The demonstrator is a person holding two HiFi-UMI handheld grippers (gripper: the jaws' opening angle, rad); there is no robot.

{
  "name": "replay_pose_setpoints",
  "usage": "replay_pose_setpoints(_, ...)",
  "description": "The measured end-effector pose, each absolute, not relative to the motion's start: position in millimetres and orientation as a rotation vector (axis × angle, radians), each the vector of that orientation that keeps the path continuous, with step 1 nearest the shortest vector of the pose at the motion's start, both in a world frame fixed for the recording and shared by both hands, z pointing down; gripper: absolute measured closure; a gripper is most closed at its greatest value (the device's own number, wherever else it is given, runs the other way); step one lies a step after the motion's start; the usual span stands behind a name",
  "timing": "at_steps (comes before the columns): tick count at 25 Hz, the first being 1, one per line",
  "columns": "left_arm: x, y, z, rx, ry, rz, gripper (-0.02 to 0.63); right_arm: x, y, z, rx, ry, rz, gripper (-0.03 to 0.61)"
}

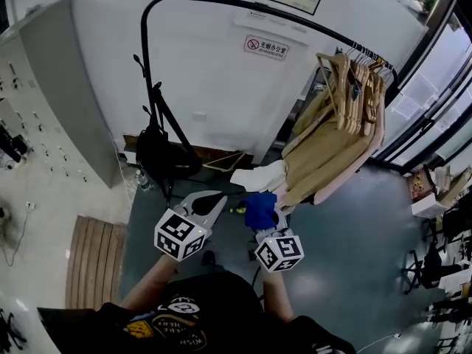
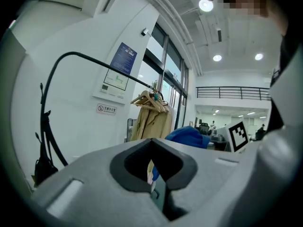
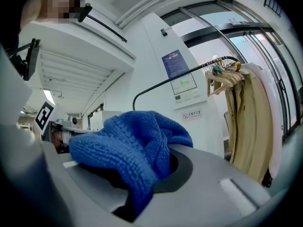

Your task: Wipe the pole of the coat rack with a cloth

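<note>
The cloth (image 3: 132, 145) is a soft, light blue knit. It should bunch and sag freely, so take it by a thick fold. The right gripper (image 3: 156, 176) has its jaws clamped on it, with the bulk mounded over them. The coat rack's pole (image 1: 221, 2) arches well ahead, apart from both grippers. The left gripper (image 2: 158, 183) has its jaws closed together, holding nothing. Beige coats (image 1: 332, 146) hang at the pole's right end.

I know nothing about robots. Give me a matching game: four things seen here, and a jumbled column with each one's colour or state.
Things:
1. cloth
2. coats
3. pole
4. left gripper

Colour or state:
A. black, arched
B. shut, empty
C. blue, in right gripper
D. beige, on hangers

Pairs: 1-C, 2-D, 3-A, 4-B
</note>
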State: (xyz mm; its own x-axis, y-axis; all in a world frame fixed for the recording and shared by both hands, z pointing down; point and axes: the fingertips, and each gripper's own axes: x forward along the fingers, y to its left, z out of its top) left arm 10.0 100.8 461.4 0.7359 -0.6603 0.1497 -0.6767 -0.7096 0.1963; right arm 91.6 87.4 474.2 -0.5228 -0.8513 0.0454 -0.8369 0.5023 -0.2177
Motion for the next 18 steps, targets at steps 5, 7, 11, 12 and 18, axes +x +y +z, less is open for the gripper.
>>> replay_pose_setpoints(5,18,10,450,2.759,-1.094,0.104,0.612,123,-20,453,-1.463,2.648,-0.241,0.554)
replay_pose_setpoints(7,15,-17,443,2.774,-1.126,0.111,0.612,129,-60,431,-1.461,2.658,-0.148,0.554)
replay_pose_setpoints(11,13,-69,428,2.79,-1.131,0.112,0.612,154,-146,358,-1.534,2.589,0.097,0.554)
replay_pose_setpoints(12,14,-83,425,2.796,-1.125,0.114,0.612,164,-169,339,-1.578,2.552,0.138,0.554)
replay_pose_setpoints(18,13,-159,398,2.859,-1.023,0.051,0.612,222,-291,228,-1.818,2.317,0.247,0.554)
